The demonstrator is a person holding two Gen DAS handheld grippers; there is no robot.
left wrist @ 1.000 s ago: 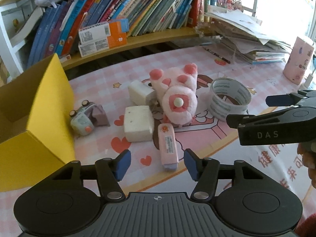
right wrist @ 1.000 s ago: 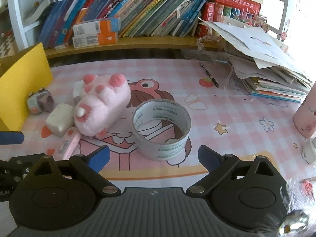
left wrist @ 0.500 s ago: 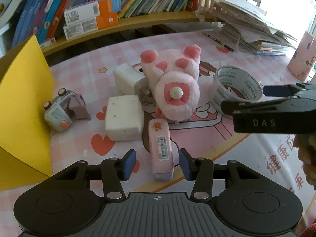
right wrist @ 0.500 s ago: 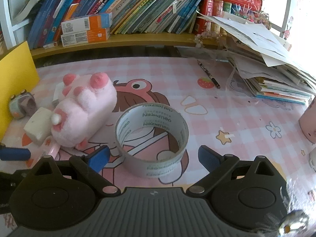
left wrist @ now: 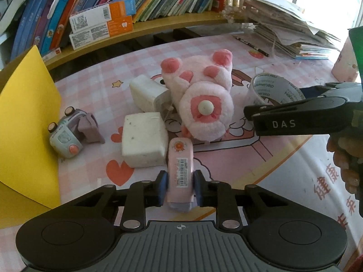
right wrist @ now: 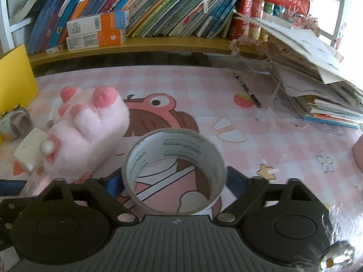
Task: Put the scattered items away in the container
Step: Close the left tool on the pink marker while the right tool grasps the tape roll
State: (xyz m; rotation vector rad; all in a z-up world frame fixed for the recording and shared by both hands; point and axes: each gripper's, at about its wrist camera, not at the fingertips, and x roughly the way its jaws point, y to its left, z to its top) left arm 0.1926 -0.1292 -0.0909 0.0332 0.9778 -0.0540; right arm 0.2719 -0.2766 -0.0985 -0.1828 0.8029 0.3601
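Note:
My left gripper (left wrist: 180, 187) is shut on a pink flat case with a barcode label (left wrist: 180, 170), which lies on the pink checked tablecloth (left wrist: 204, 45). Beyond it are a pink plush toy (left wrist: 199, 97), two white blocks (left wrist: 144, 142) (left wrist: 147, 93) and a small toy car (left wrist: 68, 133). The yellow box (left wrist: 27, 124) stands at the left. In the right wrist view my right gripper (right wrist: 173, 182) straddles the tape roll (right wrist: 174, 145). Its jaws are closing, and both blue pads (right wrist: 112, 182) meet the roll's outer wall. The plush (right wrist: 88, 133) lies just to the left.
A bookshelf (right wrist: 158, 43) full of books and cartons runs along the back. A loose pile of papers (right wrist: 317, 86) fills the back right, with a pencil (right wrist: 246, 89) in front. A pink cup (left wrist: 342, 65) stands at the right edge. A hand (left wrist: 344, 158) holds the right gripper.
My left gripper moved forward and down over the pink case and shut on it. My right gripper advanced until the tape roll sat between its fingers, and its jaws narrowed onto the roll.

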